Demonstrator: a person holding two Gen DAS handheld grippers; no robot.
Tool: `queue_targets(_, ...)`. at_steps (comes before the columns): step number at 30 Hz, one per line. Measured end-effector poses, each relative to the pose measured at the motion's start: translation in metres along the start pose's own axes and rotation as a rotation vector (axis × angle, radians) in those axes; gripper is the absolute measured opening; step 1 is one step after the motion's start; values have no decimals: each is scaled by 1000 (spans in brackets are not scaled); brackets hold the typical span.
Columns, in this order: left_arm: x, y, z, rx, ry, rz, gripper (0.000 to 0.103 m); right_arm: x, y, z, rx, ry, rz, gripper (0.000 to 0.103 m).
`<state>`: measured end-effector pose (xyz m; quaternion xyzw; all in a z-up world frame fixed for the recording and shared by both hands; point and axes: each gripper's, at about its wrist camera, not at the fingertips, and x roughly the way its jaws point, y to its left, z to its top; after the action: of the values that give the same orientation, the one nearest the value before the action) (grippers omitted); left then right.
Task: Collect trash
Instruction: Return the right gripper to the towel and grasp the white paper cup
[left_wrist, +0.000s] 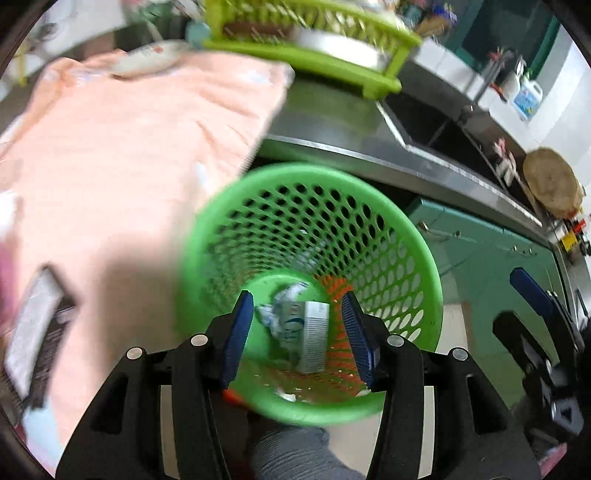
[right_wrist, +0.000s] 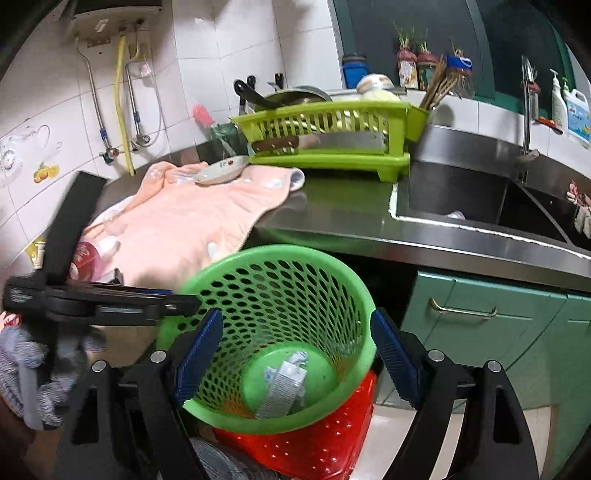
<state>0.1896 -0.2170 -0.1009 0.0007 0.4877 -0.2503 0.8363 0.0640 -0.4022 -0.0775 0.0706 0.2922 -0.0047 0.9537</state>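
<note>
Small carton (left_wrist: 313, 334) and wrapper already sit at the bottom of the green basket (left_wrist: 424, 258). Both tools are empty, left tool (left_wrist: 297, 334) partly open, right tool (right_wrist: 295, 354) wide. Lift clear of the rim before swinging away.

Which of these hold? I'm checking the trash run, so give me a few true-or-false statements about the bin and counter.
1. The green perforated plastic bin holds a small white carton. True.
2. The left tool clamps the carton. False: its jaws stand apart, nothing between them.
3. A cleaver lies against the lime-green dish rack. True.
4. The peach towel hangs in the steel sink. False: it lies on the counter.
5. The right tool is shut. False: open.
</note>
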Motion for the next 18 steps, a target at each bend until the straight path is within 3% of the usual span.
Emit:
queue_targets(8,-99,41,-28,-10,-144,133,50,-4,48,10,-23,5,112,79)
queue_targets(18,-192,106,-77,-104,-267,255,50,5,149,17,-150,35,288,79)
